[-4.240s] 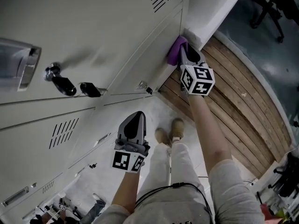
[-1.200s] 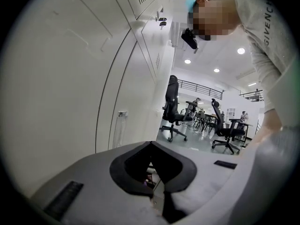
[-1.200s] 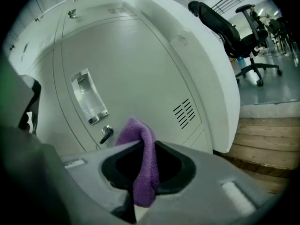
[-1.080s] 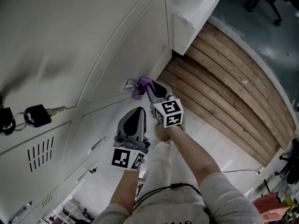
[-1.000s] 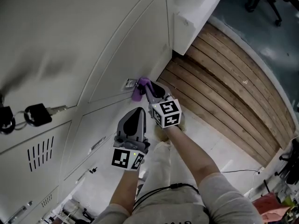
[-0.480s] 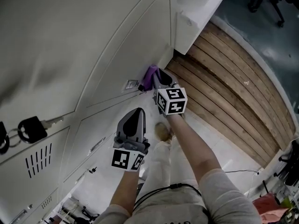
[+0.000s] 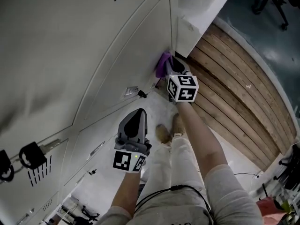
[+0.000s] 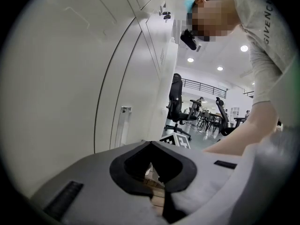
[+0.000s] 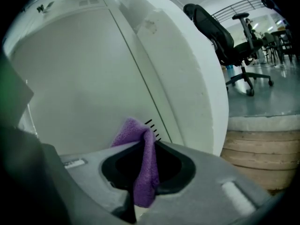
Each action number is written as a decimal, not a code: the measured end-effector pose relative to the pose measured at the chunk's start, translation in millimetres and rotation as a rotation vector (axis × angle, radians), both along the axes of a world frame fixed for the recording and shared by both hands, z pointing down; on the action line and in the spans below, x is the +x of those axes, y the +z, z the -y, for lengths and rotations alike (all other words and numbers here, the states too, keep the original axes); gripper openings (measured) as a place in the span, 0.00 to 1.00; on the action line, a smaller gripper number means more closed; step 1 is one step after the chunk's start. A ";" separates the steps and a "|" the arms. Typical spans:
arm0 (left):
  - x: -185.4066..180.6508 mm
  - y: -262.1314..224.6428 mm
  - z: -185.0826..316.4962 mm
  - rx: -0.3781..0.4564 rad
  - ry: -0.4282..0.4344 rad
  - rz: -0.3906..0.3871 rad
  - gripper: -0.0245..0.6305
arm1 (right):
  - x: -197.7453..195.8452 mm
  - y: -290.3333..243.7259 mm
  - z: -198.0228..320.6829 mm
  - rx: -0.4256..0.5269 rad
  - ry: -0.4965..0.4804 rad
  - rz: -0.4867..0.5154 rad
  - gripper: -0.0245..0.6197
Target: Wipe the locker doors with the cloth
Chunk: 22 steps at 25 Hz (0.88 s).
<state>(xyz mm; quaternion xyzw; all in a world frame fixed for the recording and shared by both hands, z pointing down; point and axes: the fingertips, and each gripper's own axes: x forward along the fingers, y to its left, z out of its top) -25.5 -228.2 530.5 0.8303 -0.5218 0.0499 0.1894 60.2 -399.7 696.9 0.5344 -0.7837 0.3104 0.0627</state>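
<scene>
- right gripper (image 7: pixel 170 69): jaws clamped on the purple cloth (image 7: pixel 163 63). in the right gripper view the cloth (image 9: pixel 143 168) hangs folded through the closed jaws.
- we find the cloth pressed to the cream locker door (image 7: pixel 93 55) at its far right edge, just beside the white pillar (image 7: pixel 199 8). small black vent slots (image 9: pixel 153 129) sit right behind the cloth.
- left gripper (image 7: pixel 136 121): jaws together, nothing between them. it is held near the person's body, well apart from the cloth and off the lockers.
- surface: the door panels are plain, matt and pale, with thin seams between them. a black padlock (image 7: pixel 31 152) hangs at near left.
- room: brown wooden boards (image 7: pixel 234 93) run along the right, with a pale glossy floor (image 7: pixel 154 108) under the person's shoes (image 7: pixel 164 134). a black office chair (image 9: pixel 220 32) stands on grey flooring beyond the pillar.
</scene>
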 end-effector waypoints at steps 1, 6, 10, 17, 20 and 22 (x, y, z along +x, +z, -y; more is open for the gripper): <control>-0.1 0.3 1.3 -0.001 -0.003 0.001 0.04 | 3.5 0.3 4.3 0.002 0.002 -0.006 0.11; -1.4 2.0 6.7 -0.006 -0.014 0.006 0.04 | 17.2 2.6 20.1 0.008 0.007 -0.039 0.11; -3.2 2.3 10.1 -0.007 -0.020 0.008 0.04 | 25.3 3.3 30.6 0.012 0.006 -0.065 0.11; -2.3 2.4 11.1 -0.008 -0.014 0.009 0.04 | 32.3 3.5 38.3 0.022 0.006 -0.093 0.11; -0.9 2.5 9.3 -0.009 -0.007 0.010 0.04 | 35.9 5.5 40.1 0.013 0.018 -0.090 0.11; -0.9 1.8 8.1 -0.008 -0.006 0.010 0.04 | 39.0 4.9 39.2 0.009 0.030 -0.093 0.11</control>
